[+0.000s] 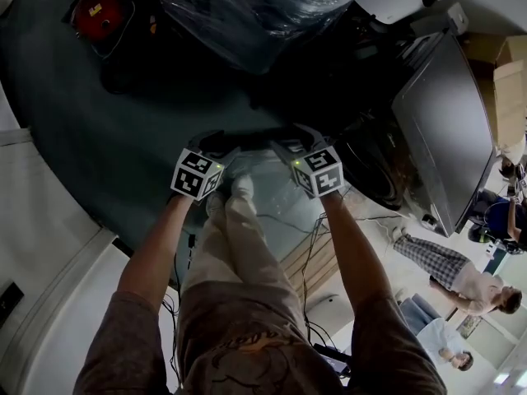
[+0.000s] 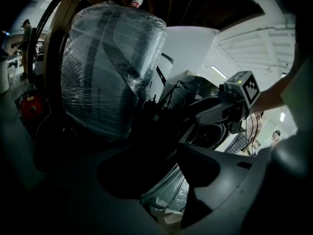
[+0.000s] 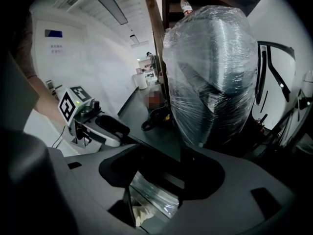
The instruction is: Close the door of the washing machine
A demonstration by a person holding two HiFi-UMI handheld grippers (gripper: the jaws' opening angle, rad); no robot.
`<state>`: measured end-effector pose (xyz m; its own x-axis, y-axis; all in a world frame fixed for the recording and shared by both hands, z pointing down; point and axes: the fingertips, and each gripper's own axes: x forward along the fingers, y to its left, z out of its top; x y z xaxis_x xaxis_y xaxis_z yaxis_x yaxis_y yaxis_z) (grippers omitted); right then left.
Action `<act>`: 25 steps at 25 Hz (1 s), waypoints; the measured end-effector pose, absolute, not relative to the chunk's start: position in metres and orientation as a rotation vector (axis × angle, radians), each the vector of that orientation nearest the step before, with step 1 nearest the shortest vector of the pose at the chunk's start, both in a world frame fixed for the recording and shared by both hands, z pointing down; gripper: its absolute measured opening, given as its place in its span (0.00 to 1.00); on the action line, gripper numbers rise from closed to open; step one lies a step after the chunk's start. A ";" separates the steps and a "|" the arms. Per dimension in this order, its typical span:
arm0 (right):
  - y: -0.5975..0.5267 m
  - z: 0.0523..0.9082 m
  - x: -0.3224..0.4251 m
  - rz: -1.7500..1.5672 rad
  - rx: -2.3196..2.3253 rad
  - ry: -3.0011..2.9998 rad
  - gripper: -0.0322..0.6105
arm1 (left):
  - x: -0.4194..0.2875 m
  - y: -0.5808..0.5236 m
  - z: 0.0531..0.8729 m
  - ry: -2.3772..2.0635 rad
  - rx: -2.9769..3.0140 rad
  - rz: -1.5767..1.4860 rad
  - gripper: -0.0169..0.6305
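- The left claw point(image 1: 221, 145) has its jaws apart, and the edge of the clear door point(image 1: 272, 208) is in the gap.
- The right claw point(image 1: 290, 142) is also apart around that edge, at 3 o'clock from the left claw.
- The door lies at 6 o'clock from both claws.
- A big wrapped bundle point(image 1: 255, 6) stands at 12 o'clock.

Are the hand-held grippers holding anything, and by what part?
Glass door edge lies between the jaws of left hand-held gripper and right hand-held gripper; clamping cannot be told.
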<state>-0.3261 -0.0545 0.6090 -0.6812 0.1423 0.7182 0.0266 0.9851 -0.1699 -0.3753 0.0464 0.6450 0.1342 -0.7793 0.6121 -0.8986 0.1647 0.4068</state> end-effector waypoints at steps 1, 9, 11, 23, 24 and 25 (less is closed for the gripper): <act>-0.052 0.609 -0.324 0.169 -0.123 -2.312 0.42 | -0.371 0.049 0.645 -1.654 1.631 0.194 0.37; -0.034 0.610 -0.300 0.095 -0.227 -2.304 0.42 | -0.330 0.066 0.646 -1.611 1.654 0.168 0.33; -0.030 0.609 -0.294 0.078 -0.258 -2.300 0.42 | -0.319 0.069 0.645 -1.596 1.656 0.155 0.32; -0.017 0.603 -0.257 -0.017 -0.413 -2.294 0.43 | -0.263 0.080 0.644 -1.552 1.648 0.128 0.28; -0.016 0.603 -0.254 -0.026 -0.426 -2.298 0.43 | -0.258 0.081 0.644 -1.549 1.643 0.132 0.28; -0.015 0.603 -0.251 -0.035 -0.436 -2.298 0.43 | -0.254 0.082 0.643 -1.546 1.641 0.138 0.28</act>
